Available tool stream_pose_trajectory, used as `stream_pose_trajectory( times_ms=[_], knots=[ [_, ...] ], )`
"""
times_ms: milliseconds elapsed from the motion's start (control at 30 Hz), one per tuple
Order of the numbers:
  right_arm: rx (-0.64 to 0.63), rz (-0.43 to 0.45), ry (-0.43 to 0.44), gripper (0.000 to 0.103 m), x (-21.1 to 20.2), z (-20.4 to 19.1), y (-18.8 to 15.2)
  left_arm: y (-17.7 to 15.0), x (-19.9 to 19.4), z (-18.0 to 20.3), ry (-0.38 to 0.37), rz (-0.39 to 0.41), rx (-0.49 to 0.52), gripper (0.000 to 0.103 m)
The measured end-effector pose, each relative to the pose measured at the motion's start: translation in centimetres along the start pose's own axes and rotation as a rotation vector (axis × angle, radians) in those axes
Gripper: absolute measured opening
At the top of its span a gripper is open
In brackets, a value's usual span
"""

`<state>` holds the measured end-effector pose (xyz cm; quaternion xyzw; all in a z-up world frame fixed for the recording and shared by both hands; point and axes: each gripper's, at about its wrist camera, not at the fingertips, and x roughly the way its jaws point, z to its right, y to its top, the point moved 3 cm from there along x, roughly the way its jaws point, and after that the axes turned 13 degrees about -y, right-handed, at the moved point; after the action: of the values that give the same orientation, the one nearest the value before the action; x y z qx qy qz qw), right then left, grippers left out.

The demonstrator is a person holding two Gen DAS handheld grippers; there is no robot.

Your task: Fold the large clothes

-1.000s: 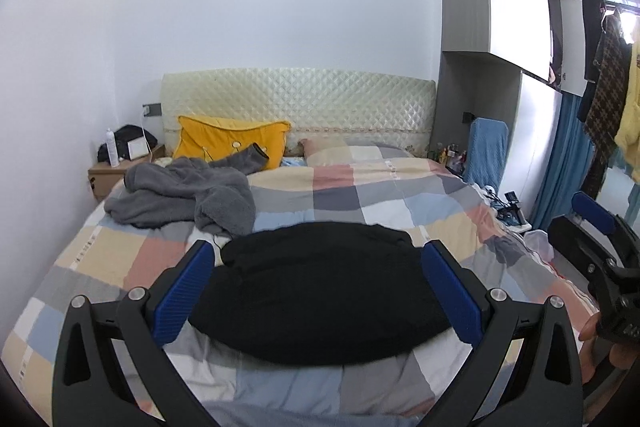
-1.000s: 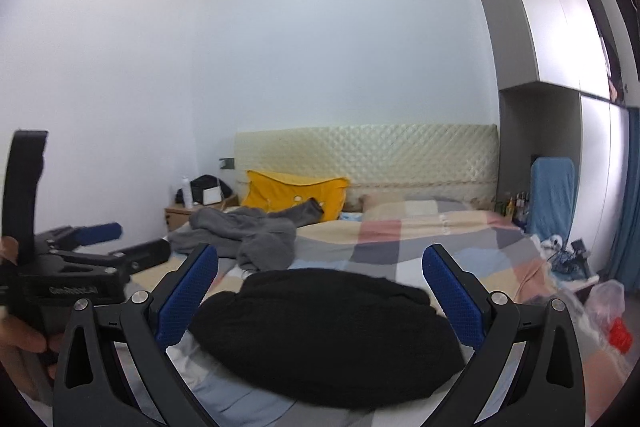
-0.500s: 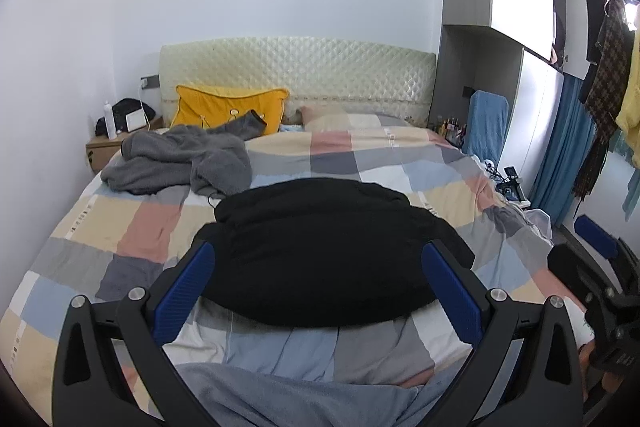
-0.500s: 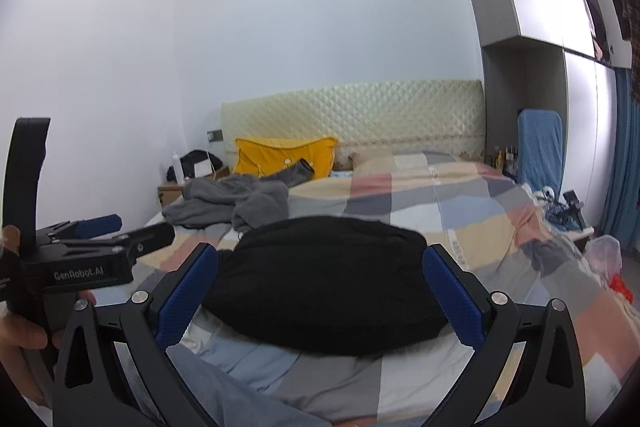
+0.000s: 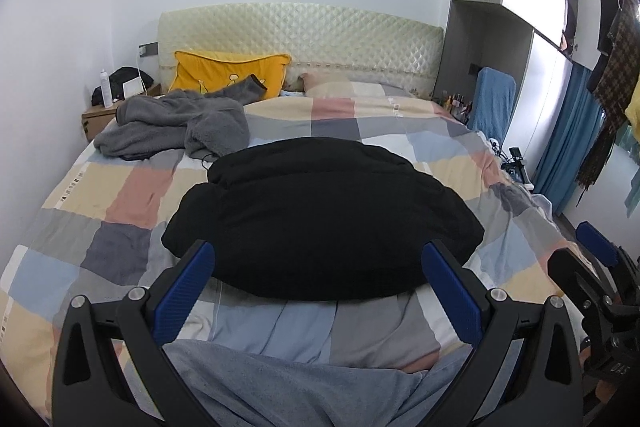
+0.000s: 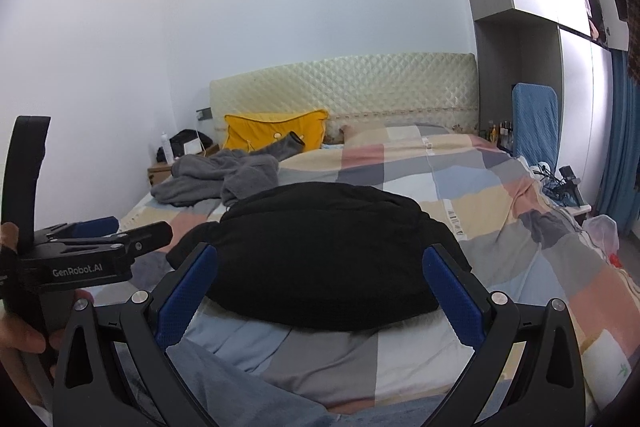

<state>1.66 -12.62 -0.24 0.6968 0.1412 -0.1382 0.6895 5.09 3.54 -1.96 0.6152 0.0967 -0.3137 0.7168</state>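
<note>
Black garment (image 5: 320, 215) on bed (image 5: 132, 195), beyond both spread grippers

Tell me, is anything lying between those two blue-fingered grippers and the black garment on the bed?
Nothing visible does. The puffy black garment lies just ahead of the open left gripper and open right gripper, with only checked bedcover between. The crumpled grey fleece sits farther back.
</note>
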Motion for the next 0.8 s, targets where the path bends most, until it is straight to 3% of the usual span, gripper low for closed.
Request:
stream_pose_trajectory(
  times_ms=[600, 800],
  knots=[
    [-0.001, -0.030, -0.026, 0.103, 1.0, 0.5, -0.6, -0.7, 0.9, -0.5, 0.018, -0.037, -0.024, 0.103],
    [-0.009, -0.039, -0.017, 0.103, 1.3, 0.4, -0.8, -0.8, 0.7, 0.2, 0.048, -0.035, 0.008, 0.103]
  ],
)
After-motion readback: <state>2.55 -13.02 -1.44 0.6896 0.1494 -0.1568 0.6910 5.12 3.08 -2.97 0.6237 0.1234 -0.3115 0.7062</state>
